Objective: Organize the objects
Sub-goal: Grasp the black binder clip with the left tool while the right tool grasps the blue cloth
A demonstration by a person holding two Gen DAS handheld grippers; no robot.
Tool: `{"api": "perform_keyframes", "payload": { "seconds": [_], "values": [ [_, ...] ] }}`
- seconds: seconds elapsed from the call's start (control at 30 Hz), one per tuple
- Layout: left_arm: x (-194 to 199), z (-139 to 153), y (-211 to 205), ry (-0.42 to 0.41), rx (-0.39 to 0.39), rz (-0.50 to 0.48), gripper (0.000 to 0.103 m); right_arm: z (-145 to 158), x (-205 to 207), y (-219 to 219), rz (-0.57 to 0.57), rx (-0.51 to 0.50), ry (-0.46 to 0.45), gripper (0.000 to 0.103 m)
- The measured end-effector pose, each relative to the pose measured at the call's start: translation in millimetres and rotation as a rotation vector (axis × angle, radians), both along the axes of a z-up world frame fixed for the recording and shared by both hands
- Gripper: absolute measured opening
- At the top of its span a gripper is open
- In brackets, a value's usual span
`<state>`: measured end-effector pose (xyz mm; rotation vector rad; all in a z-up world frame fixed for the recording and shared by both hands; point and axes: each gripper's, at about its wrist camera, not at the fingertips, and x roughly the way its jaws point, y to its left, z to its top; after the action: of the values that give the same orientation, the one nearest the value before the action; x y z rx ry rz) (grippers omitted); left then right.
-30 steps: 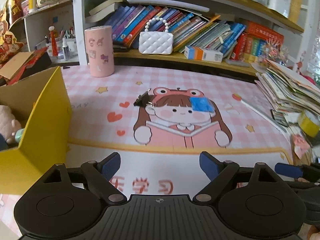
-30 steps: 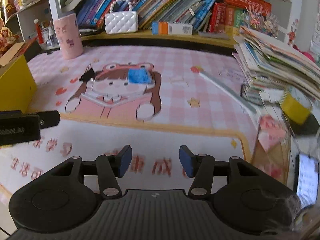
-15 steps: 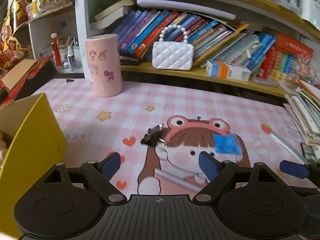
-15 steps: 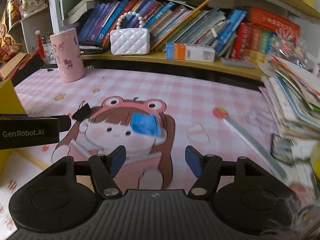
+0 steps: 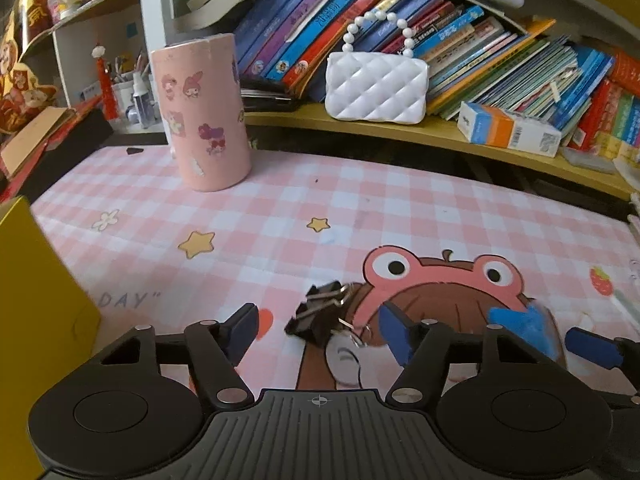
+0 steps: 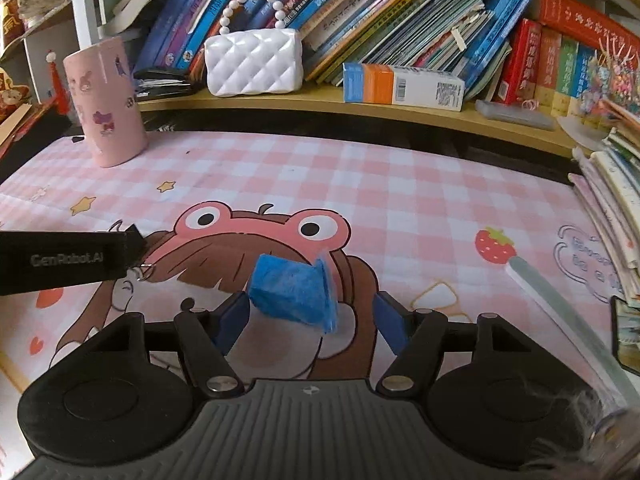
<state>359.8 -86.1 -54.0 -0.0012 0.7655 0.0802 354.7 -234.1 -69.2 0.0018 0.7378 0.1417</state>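
A bunch of black binder clips (image 5: 320,314) lies on the pink cartoon desk mat (image 5: 360,208). My left gripper (image 5: 318,330) reaches around the clips; its jaws are closing, and a gap still shows on both sides. A crumpled blue packet (image 6: 292,294) lies on the mat between the fingers of my right gripper (image 6: 311,322). The left pad is at the packet's edge and the right pad stands clear, so the jaws are open. In the left wrist view the blue packet (image 5: 520,324) sits to the right. In the right wrist view the left gripper's body (image 6: 68,260) shows at the left.
A pink sticker-covered cup (image 5: 204,116) stands at the mat's back left. A white quilted purse (image 5: 376,88) and an orange-blue carton (image 5: 508,130) sit on the bookshelf ledge. A yellow box (image 5: 36,320) stands at the left edge. A stack of books (image 6: 612,200) borders the right.
Both grippers moved forward across the mat, so the clips and the blue packet now lie between their fingers. The left jaws have narrowed; the right jaws have widened slightly.
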Motion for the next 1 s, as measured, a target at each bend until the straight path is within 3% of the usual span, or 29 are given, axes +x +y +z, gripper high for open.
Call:
{"api": "perform_keyframes", "payload": {
  "seconds": [0.3,0.37,0.43,0.6,1.0],
  "values": [
    [21.2,-14.3,-6.2,0.013,0.081,-0.008,0.040,-3.2,9.2,0.3,0.005,0.019,-0.011,0.056],
    [23.0,-16.1,-5.9,0.016,0.087,-0.014,0.027,-3.4,9.5,0.9,0.008,0.017,-0.020,0.043],
    [23.4,-15.6,-5.6,0.015,0.079,-0.025,0.017,-2.8,9.0,-0.2,0.008,0.025,-0.023,0.041],
    [13.4,-7.6,-4.7,-0.003,0.063,-0.047,0.014,4.0,1.4,-7.4,-0.019,0.057,-0.030,0.039],
    [-50.7,29.2,-4.2,-0.036,-0.131,-0.096,0.012,29.7,-64.4,-19.9,-0.052,0.123,0.003,0.039]
  ]
}}
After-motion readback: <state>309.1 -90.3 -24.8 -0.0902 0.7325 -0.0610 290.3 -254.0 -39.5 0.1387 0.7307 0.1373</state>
